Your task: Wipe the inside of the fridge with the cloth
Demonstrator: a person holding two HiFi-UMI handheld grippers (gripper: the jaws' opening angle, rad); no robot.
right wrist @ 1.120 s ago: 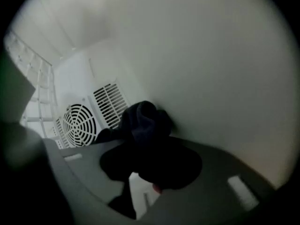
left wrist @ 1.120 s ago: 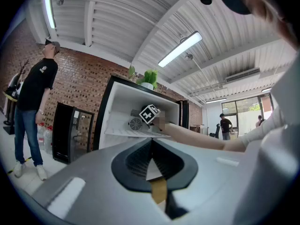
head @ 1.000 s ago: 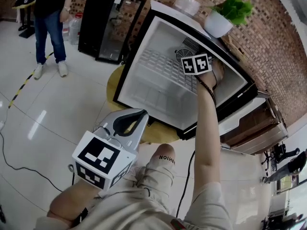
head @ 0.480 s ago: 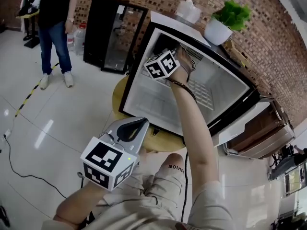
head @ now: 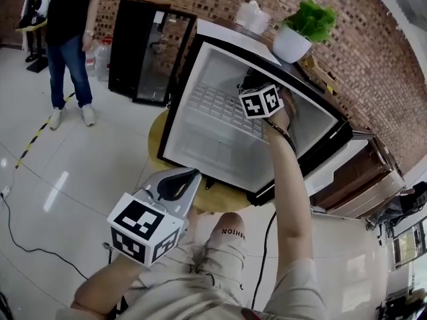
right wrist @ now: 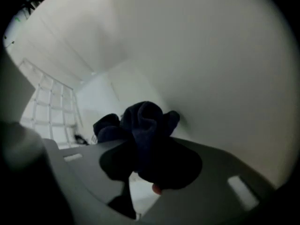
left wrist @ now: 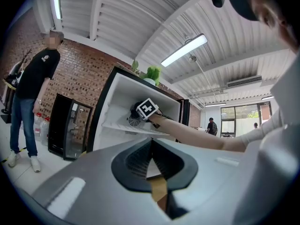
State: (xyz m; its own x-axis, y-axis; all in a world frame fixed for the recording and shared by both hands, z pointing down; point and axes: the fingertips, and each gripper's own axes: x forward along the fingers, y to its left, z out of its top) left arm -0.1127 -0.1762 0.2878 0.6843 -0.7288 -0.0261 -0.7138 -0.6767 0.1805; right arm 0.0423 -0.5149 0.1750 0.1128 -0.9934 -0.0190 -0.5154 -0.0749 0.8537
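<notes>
Inside the fridge (head: 207,135), only the right gripper view shows the right claw (right wrist: 147,168) pinching the cloth (right wrist: 145,121).

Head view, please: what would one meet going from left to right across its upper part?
standing person → black glass-door cabinet → white container → potted plant

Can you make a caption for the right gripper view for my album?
Right tool gripping a bunched dark cloth inside the white fridge, wire shelf off to the left.
</notes>
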